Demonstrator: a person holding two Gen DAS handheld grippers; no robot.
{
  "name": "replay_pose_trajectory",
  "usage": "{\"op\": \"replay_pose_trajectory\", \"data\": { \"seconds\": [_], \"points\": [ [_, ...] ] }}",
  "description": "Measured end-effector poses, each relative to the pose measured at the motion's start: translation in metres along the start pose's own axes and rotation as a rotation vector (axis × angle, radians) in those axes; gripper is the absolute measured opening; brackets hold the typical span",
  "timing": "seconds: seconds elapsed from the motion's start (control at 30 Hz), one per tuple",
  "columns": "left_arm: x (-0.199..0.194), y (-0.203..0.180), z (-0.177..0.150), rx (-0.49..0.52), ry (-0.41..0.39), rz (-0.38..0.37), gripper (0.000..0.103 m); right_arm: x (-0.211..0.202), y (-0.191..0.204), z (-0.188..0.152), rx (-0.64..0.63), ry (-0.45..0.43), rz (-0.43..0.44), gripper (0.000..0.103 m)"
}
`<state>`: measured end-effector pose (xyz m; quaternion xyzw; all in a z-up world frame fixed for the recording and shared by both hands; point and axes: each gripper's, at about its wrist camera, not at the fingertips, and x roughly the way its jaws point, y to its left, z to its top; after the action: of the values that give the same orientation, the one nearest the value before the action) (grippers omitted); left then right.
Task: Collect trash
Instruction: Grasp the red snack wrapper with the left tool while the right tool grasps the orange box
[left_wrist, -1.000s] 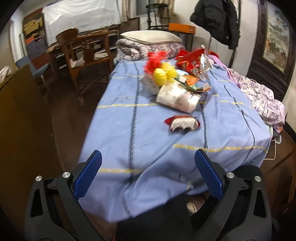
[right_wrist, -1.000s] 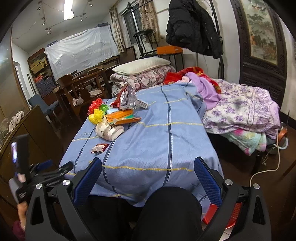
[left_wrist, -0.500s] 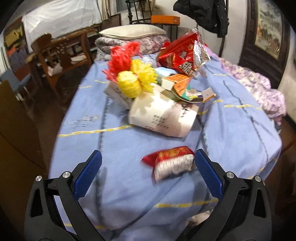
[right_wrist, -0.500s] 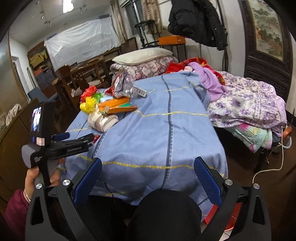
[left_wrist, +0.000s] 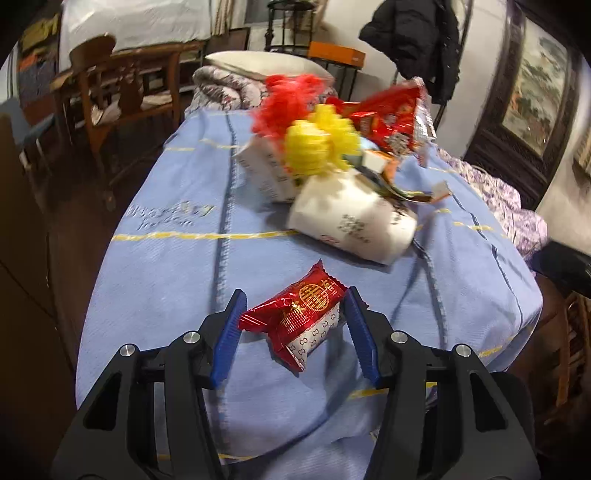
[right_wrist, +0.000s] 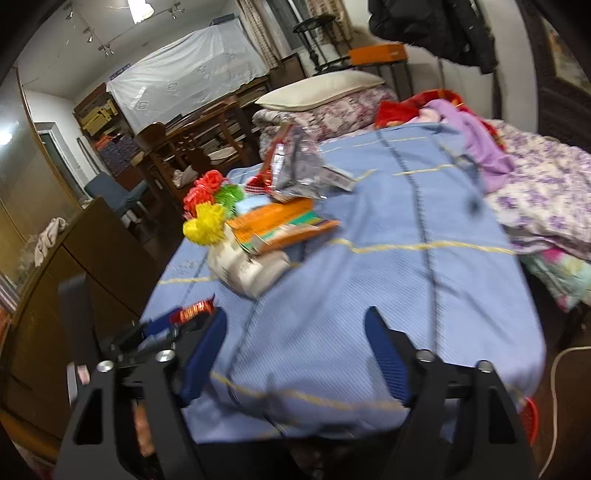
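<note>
A small red and white snack packet (left_wrist: 306, 317) lies on the blue bedspread (left_wrist: 166, 266) near its front edge. My left gripper (left_wrist: 293, 321) straddles it, jaws closing; the blue pads sit at the packet's two ends without squeezing it. Farther back lies a heap of trash: a white paper bag (left_wrist: 351, 221), yellow and red ribbon bows (left_wrist: 314, 144), a red crisp bag (left_wrist: 391, 114) and an orange box (right_wrist: 273, 221). My right gripper (right_wrist: 297, 317) hovers over bare bedspread, jaws closing with nothing between them. The right wrist view shows the left gripper (right_wrist: 159, 325) at the red packet (right_wrist: 195, 308).
A wooden chair (left_wrist: 110, 85) and a brown cabinet (right_wrist: 74, 258) stand left of the bed. A pillow on folded quilts (left_wrist: 258, 62) sits at the bed's far end. Purple floral bedding (right_wrist: 546, 192) is piled on the right. A black coat (left_wrist: 413, 40) hangs behind.
My left gripper moved forward and down until the red packet sits between its jaws, which narrowed. My right gripper swung in over the bed and its jaws narrowed too.
</note>
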<state>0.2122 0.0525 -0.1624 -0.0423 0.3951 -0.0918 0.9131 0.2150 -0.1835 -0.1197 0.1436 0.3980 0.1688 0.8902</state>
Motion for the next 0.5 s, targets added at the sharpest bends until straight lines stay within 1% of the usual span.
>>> {"op": "replay_pose_trajectory", "data": {
  "seconds": [0.03, 0.07, 0.1, 0.17, 0.23, 0.3, 0.37, 0.4, 0.43, 0.47, 0.5],
  "points": [
    [0.000, 0.003, 0.000, -0.007, 0.003, -0.006, 0.055, 0.009, 0.004, 0.006, 0.006, 0.012, 0.024, 0.063],
    [0.000, 0.004, -0.001, -0.013, 0.006, -0.009, 0.057, 0.018, 0.007, 0.012, 0.013, 0.021, 0.052, 0.062],
    [0.000, 0.006, -0.001, -0.018, 0.008, -0.014, 0.057, 0.024, 0.009, 0.017, 0.021, 0.027, 0.067, 0.062],
    [0.000, 0.007, -0.001, -0.019, 0.006, -0.007, 0.061, 0.040, 0.011, 0.028, 0.055, 0.035, 0.087, 0.062],
    [0.002, 0.006, -0.001, -0.017, 0.005, -0.006, 0.062, 0.055, 0.006, 0.038, 0.122, 0.041, 0.110, 0.062],
    [0.003, 0.005, 0.000, -0.015, -0.002, -0.001, 0.063, 0.070, -0.001, 0.044, 0.183, 0.056, 0.110, 0.062],
    [0.003, 0.003, 0.000, -0.009, -0.007, 0.006, 0.063, 0.085, -0.009, 0.044, 0.236, 0.085, 0.091, 0.061],
    [0.003, 0.002, -0.001, -0.005, -0.009, 0.007, 0.063, 0.089, -0.012, 0.043, 0.256, 0.093, 0.094, 0.044],
    [0.004, 0.002, -0.001, 0.000, -0.010, 0.002, 0.062, 0.089, -0.015, 0.041, 0.278, 0.095, 0.117, 0.022],
    [0.003, 0.001, -0.001, 0.002, -0.012, -0.001, 0.058, 0.085, -0.018, 0.039, 0.291, 0.081, 0.124, 0.015],
    [0.002, 0.001, -0.002, 0.000, -0.013, -0.013, 0.054, 0.078, -0.020, 0.037, 0.289, 0.053, 0.122, 0.014]
  ]
}}
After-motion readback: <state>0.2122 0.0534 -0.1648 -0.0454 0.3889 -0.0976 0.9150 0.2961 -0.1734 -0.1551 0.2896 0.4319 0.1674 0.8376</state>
